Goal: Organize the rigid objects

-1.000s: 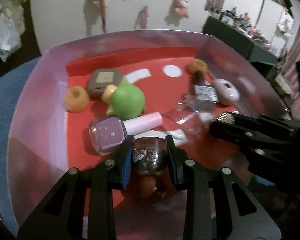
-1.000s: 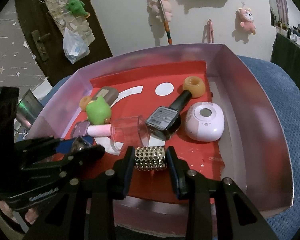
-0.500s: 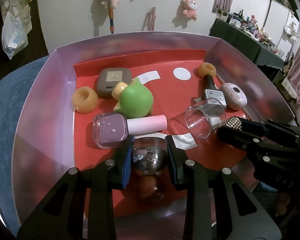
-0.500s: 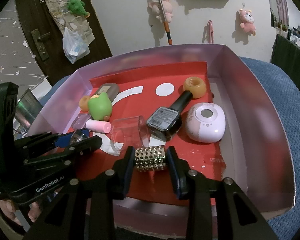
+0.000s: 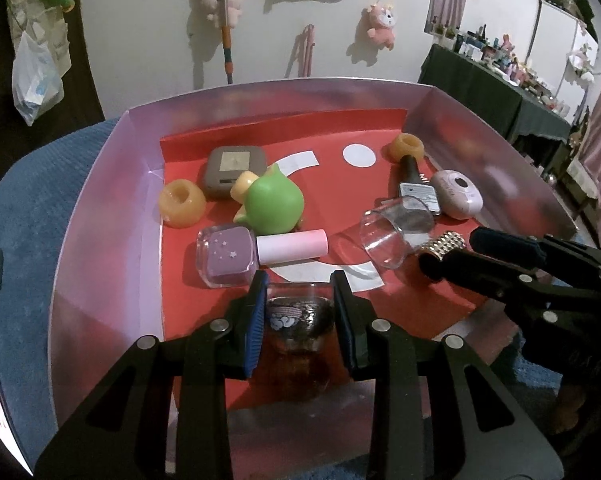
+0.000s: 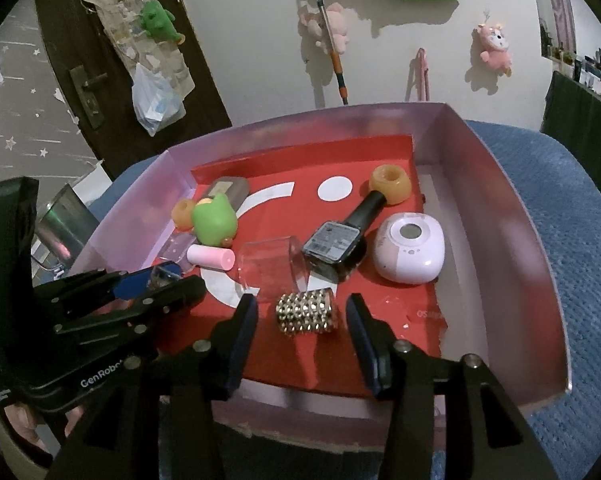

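A pink box (image 5: 100,208) with a red floor holds the objects. My left gripper (image 5: 300,320) is shut on a small dark patterned glass jar (image 5: 298,316) at the box's near edge. My right gripper (image 6: 302,320) is open; a gold studded cylinder (image 6: 305,312) lies on the red floor between its fingers, apart from both. The cylinder also shows in the left wrist view (image 5: 446,242).
In the box lie a clear glass cup (image 6: 268,268), a black nail polish bottle (image 6: 336,240), a lilac round case (image 6: 410,248), a green toy (image 5: 274,204), a purple polish bottle (image 5: 228,256), two orange rings (image 5: 180,204) and a brown case (image 5: 234,166). Blue cloth (image 6: 572,216) surrounds the box.
My right gripper has opened and let go of the gold studded cylinder, which now rests on the box floor. My left gripper still holds the jar and has drawn back slightly.
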`<state>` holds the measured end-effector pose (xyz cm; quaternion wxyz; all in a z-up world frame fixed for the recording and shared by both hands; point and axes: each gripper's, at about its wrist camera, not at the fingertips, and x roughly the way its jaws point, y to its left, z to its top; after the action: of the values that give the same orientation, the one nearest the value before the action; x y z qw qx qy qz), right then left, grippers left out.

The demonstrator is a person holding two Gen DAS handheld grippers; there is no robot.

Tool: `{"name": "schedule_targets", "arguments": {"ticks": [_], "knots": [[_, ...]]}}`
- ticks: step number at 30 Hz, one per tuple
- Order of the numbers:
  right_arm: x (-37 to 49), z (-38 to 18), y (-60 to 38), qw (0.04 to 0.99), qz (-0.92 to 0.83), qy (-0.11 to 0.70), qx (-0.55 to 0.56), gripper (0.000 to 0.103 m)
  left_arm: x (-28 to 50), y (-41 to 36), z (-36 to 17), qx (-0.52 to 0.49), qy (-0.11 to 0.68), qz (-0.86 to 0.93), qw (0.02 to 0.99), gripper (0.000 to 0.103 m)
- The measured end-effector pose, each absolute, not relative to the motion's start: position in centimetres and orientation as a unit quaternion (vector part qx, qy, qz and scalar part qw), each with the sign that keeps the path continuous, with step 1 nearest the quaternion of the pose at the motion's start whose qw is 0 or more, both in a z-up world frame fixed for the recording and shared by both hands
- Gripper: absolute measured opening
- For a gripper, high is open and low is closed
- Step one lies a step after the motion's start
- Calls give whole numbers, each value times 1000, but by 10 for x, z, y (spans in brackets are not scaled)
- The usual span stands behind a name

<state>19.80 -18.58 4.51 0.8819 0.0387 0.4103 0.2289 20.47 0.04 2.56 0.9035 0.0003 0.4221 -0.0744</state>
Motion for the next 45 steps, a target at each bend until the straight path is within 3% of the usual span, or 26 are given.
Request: {"name": "schedule_targets", "arguments": {"ticks": [3,4,6,19,20,22,27,30,45], "knots": [[193,51,-188,885,229,402,43,50,198,2,30,-1,412,-69,909,36],[191,53,-189,887,228,400,43,51,195,3,32,-2,408,-68,910,55],[186,58,-191,891,226,392,41,55,189,4,38,-6,396,-67,916,78],[160,72,-198,914,193,355,33,71,162,5,46,-11,368,-59,928,79],[157,72,-198,919,183,348,27,73,159,5,46,-11,364,-57,930,81],[153,72,-199,924,172,341,23,75,155,6,47,-12,356,-53,933,97],[146,68,-198,930,158,332,12,77,147,7,48,-12,343,-47,938,98],[144,66,-196,933,152,327,6,85,146,7,45,-8,346,-42,937,98],[143,56,-203,934,138,331,12,86,140,6,34,10,349,-22,937,98]]}}
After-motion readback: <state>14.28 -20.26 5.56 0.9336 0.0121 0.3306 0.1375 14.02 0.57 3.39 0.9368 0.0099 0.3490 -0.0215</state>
